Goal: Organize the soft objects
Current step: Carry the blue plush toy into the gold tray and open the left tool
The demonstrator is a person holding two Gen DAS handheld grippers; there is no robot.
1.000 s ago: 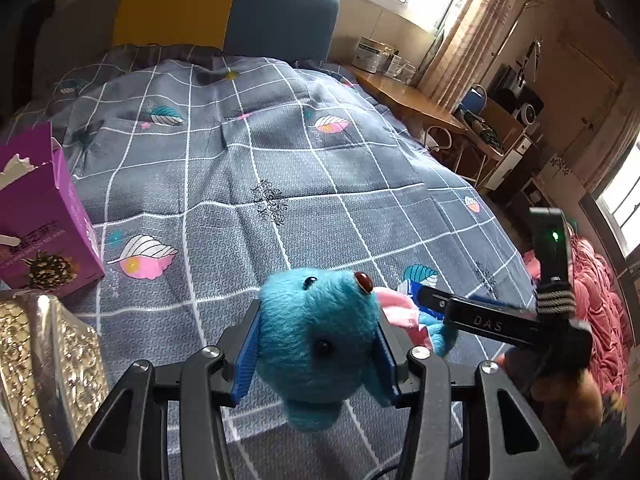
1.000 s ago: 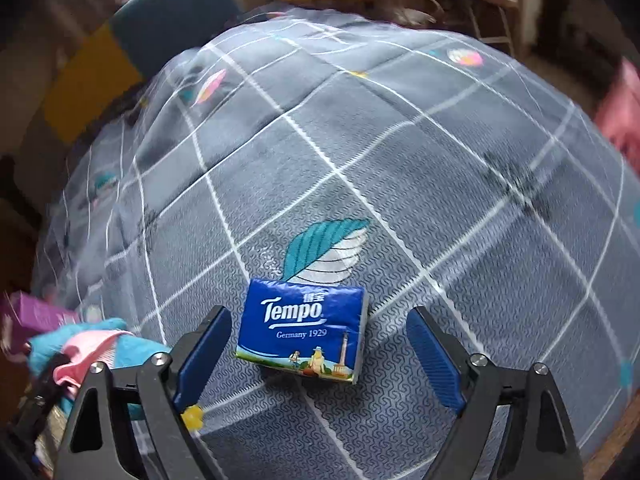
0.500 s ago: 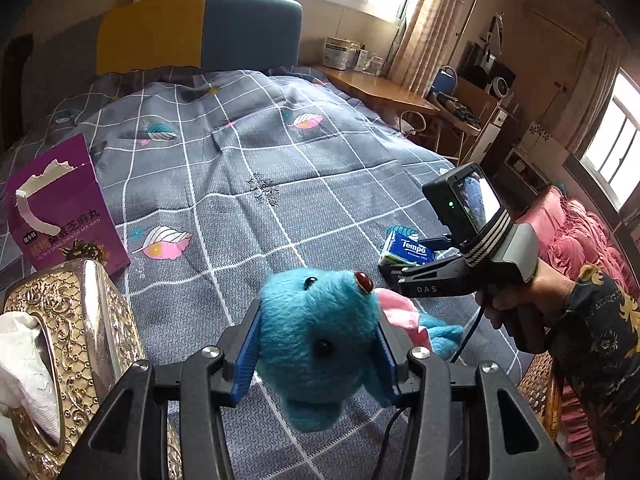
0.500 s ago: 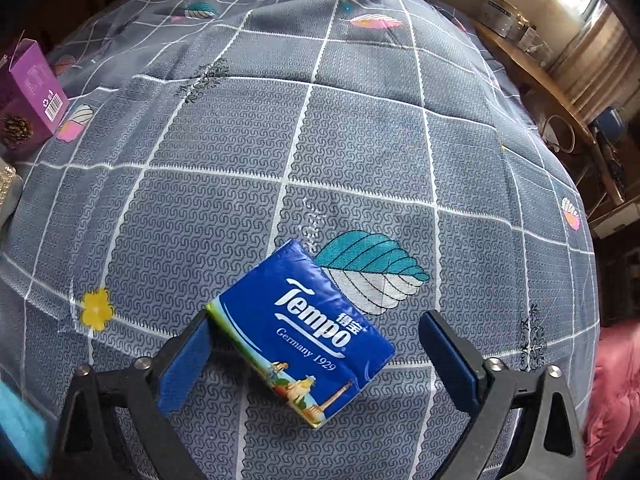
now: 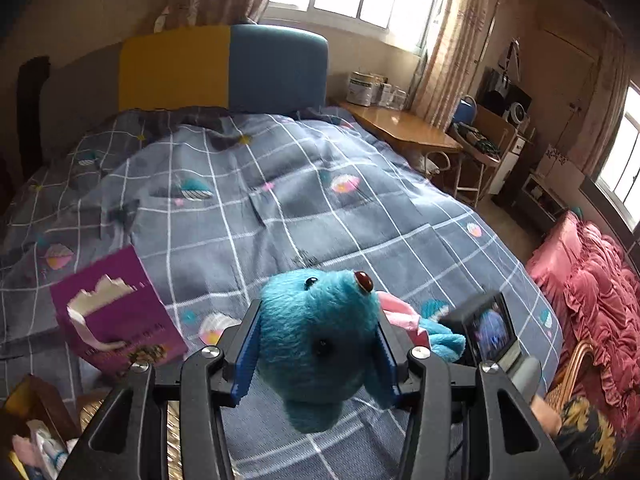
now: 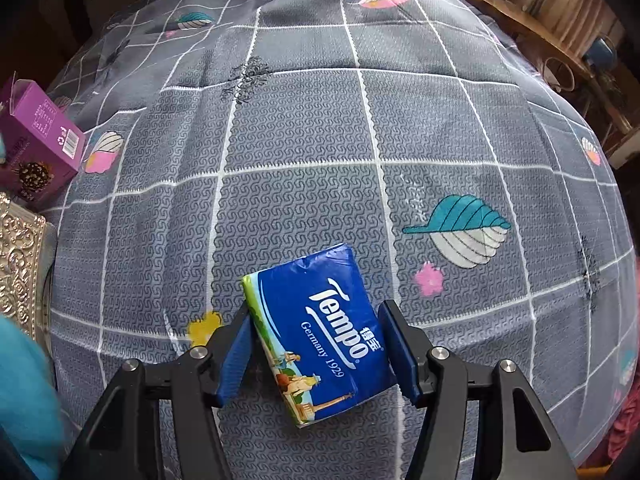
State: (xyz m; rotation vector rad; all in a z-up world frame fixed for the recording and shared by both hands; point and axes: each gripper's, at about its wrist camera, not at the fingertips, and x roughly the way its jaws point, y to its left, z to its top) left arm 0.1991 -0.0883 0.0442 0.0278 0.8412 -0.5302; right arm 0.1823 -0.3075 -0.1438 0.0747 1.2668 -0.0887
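Observation:
My left gripper [image 5: 318, 350] is shut on a blue plush toy [image 5: 320, 340] with a pink ear and holds it up above the bed. My right gripper [image 6: 316, 350] is shut on a blue Tempo tissue pack [image 6: 320, 328], both blue pads against its sides, the pack tilted just above the grey checked bedspread [image 6: 300, 152]. The back of the right gripper [image 5: 488, 332] shows in the left wrist view, low on the right beside the toy. A blurred part of the blue plush [image 6: 24, 400] fills the lower left of the right wrist view.
A purple box [image 5: 116, 324] stands on the bedspread at the left, also in the right wrist view [image 6: 36, 144]. A gold embossed tissue box [image 6: 20, 264] sits below it. A wooden desk [image 5: 400, 128] and pink bedding [image 5: 592, 288] lie right of the bed.
The right gripper's jaws closed from wide open onto the tissue pack, which turned and lifted. The left gripper rose with the plush toy, the view tilting up toward the headboard.

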